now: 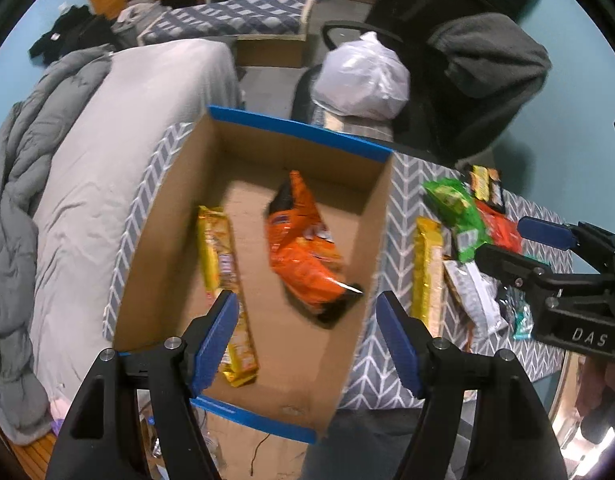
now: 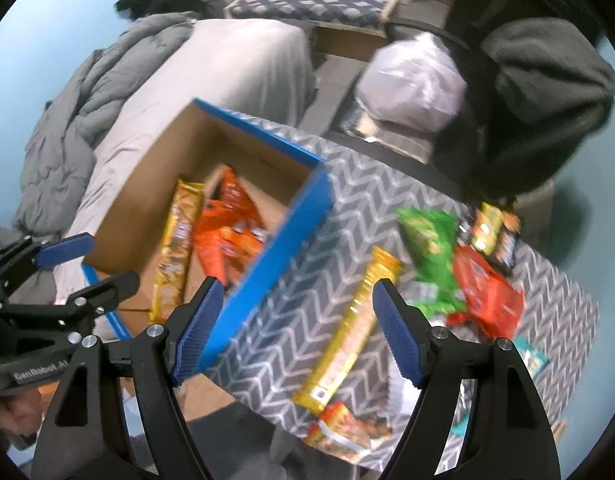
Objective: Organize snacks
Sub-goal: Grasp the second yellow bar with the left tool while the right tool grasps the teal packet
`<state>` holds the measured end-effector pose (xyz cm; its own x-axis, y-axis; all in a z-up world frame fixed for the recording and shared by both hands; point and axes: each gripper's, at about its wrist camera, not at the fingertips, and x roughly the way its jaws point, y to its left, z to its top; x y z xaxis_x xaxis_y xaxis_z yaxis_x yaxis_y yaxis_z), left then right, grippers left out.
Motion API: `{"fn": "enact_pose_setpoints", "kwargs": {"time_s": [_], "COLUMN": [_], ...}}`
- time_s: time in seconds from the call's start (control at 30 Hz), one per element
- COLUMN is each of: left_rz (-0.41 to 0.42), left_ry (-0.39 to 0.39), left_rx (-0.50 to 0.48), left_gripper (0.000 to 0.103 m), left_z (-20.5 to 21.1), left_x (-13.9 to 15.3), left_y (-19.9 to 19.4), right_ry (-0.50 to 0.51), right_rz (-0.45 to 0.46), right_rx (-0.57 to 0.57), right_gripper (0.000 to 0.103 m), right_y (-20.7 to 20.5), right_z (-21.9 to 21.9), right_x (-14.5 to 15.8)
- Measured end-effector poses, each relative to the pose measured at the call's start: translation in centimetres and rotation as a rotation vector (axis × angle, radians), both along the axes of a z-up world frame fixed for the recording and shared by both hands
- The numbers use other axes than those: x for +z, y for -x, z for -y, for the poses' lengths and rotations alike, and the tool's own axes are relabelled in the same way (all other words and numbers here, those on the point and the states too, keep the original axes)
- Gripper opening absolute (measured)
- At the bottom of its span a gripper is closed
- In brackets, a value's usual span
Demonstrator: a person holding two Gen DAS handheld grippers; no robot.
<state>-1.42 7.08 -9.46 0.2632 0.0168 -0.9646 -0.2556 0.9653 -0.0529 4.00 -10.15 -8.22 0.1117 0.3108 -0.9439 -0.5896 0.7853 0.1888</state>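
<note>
Left wrist view: the left gripper (image 1: 307,320) is seen spread and empty above the cardboard box (image 1: 167,200), where an orange bag (image 1: 303,248) and yellow packet (image 1: 223,264) lie, while the right gripper (image 2: 295,320), likewise spread, is held over the yellow biscuit roll (image 2: 347,328) on the table (image 2: 367,200).

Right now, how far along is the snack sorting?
Done: a yellow biscuit pack and an orange bag are in the box. In hand: nothing; left gripper and right gripper are open. Left: yellow pack, green bag, red bag on the table.
</note>
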Motion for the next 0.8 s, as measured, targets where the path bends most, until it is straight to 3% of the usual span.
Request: {"fn": "enact_pose_setpoints", "kwargs": {"time_s": [0.5, 0.8], "left_rz": [-0.047, -0.095], "left_ry": [0.028, 0.017], "left_rx": [-0.126, -0.187], "left_gripper": [0.078, 0.079], "left_z": [7.6, 11.9], "left_x": [-1.5, -3.4], "left_y": [-2.5, -3.9], "right_ry": [0.066, 0.117], "right_rz": [-0.036, -0.084], "right_rx": [-0.281, -0.409], "right_gripper": [0.085, 0.087], "right_y": [-1.6, -1.9], "right_z": [14.5, 22.7], "right_x": [-1.8, -4.7]}}
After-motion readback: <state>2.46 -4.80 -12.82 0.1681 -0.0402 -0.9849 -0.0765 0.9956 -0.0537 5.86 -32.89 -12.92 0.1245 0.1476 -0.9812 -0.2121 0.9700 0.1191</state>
